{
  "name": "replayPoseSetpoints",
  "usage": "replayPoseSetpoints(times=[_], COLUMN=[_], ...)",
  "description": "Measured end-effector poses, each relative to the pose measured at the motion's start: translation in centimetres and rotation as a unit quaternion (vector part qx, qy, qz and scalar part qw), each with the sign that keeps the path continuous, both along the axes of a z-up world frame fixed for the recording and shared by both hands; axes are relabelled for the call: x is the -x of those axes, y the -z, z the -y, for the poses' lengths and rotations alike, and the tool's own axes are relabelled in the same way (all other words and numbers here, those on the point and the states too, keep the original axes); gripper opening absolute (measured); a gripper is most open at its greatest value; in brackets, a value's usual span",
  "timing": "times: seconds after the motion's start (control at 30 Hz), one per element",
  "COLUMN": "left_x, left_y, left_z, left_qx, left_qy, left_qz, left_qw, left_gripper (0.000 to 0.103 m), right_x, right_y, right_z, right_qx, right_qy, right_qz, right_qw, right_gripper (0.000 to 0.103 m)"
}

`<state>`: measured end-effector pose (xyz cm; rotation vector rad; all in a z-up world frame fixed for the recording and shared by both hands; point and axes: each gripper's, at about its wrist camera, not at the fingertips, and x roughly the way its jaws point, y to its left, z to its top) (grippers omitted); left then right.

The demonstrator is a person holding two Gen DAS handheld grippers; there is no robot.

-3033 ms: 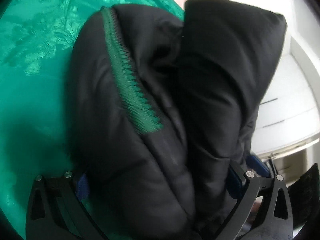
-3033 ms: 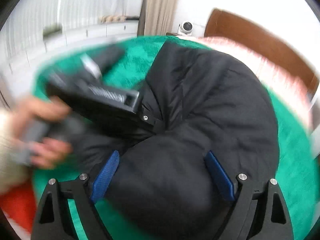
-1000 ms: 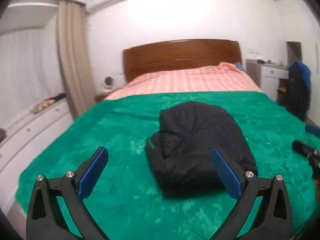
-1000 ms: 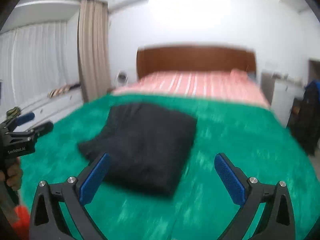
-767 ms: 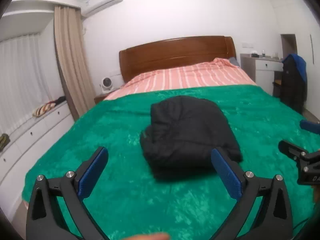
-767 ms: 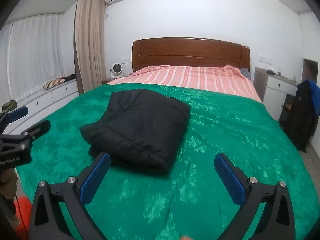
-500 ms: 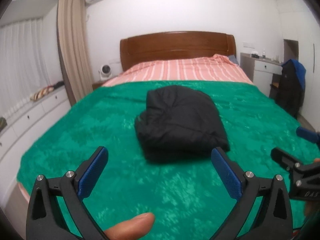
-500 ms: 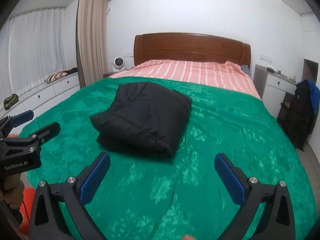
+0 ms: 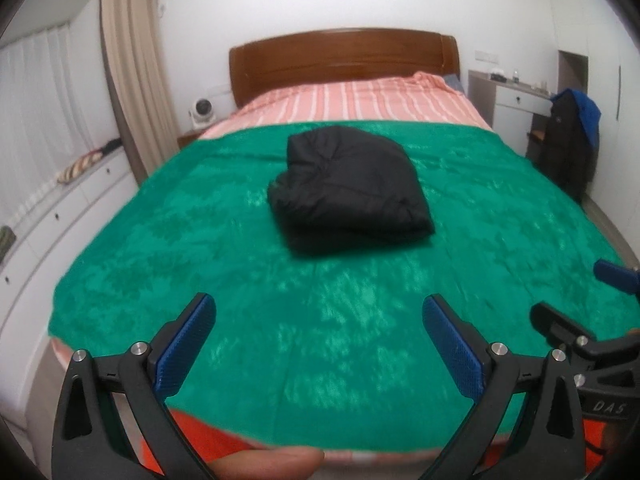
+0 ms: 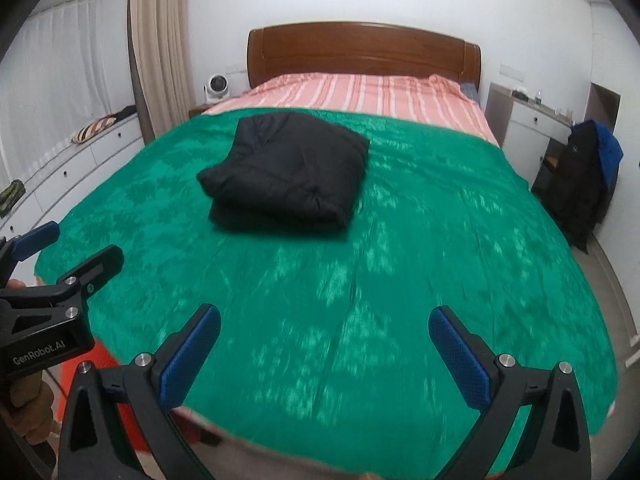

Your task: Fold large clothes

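The black jacket [image 9: 348, 188] lies folded into a thick, roughly square bundle on the green blanket [image 9: 240, 280], about the middle of the bed and toward its far half. In the right wrist view the same jacket [image 10: 286, 172] sits left of centre, its layered edges facing the near side and a narrower rounded end pointing left. Nothing touches it; both grippers are well apart from it, out by the near edge of the bed.

The left gripper [image 9: 318, 344] is spread wide, its blue pads [image 9: 186, 344] empty over the near part of the blanket. A fingertip [image 9: 268, 464] shows at the bottom edge between its arms. The right gripper [image 10: 324, 352] is also spread wide and holds nothing. Each camera catches the other tool at its side: the right gripper at the right edge of the left view, the left one at the left edge of the right view, held in a hand [image 10: 28, 408].

Beyond the blanket lies a pink striped sheet [image 9: 360, 100], then a brown wooden headboard [image 9: 344, 56]. A small white fan [image 9: 202, 112] stands far left beside a beige curtain [image 9: 132, 72]. White drawers [image 9: 60, 216] run along the left wall. A dark coat [image 9: 572, 148] hangs far right near a white desk [image 9: 516, 100].
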<state>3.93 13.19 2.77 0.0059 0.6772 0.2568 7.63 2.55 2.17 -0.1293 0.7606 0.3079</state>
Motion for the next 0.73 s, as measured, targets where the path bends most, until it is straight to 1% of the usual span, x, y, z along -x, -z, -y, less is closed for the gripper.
replayPoseSetpoints(times=[0.07,0.13,0.23,0.4,0.53,0.63,0.73], left_x=[1.1,1.7,1.9,1.4,1.1,1.0,1.1], left_y=[0.1,0.3,0.6,0.7,0.4,0.2,0.1], left_z=[0.4,1.1,1.3,0.9,0.7,0.7,1.2], left_qx=[0.002,-0.009,-0.014,0.007,0.026,0.025,0.010], left_qy=[0.008,0.011,0.009,0.009,0.016,0.012,0.013], left_qz=[-0.007,-0.015,-0.014,-0.017,-0.008,-0.003,0.004], left_qw=[0.9999,0.9998,0.9998,0.9998,0.9995,0.9996,0.9999], left_gripper=[0.103,0.103,0.103,0.103,0.103,0.103,0.103], right_x=[1.3,2.0,2.3,2.9,3.3,3.2,3.0], right_y=[-0.3,-0.5,-0.8,-1.3,-1.4,-1.2,-1.0], right_z=[0.4,0.7,0.8,0.7,0.4,0.2,0.3], right_qx=[-0.003,-0.002,0.009,0.015,0.022,0.024,0.021], right_qy=[0.000,0.003,0.007,0.007,0.003,-0.001,-0.001], right_qz=[-0.003,0.000,0.009,0.027,0.041,0.042,0.036], right_qw=[1.000,1.000,1.000,0.999,0.999,0.999,0.999], right_gripper=[0.103,0.103,0.103,0.103,0.103,0.103,0.103])
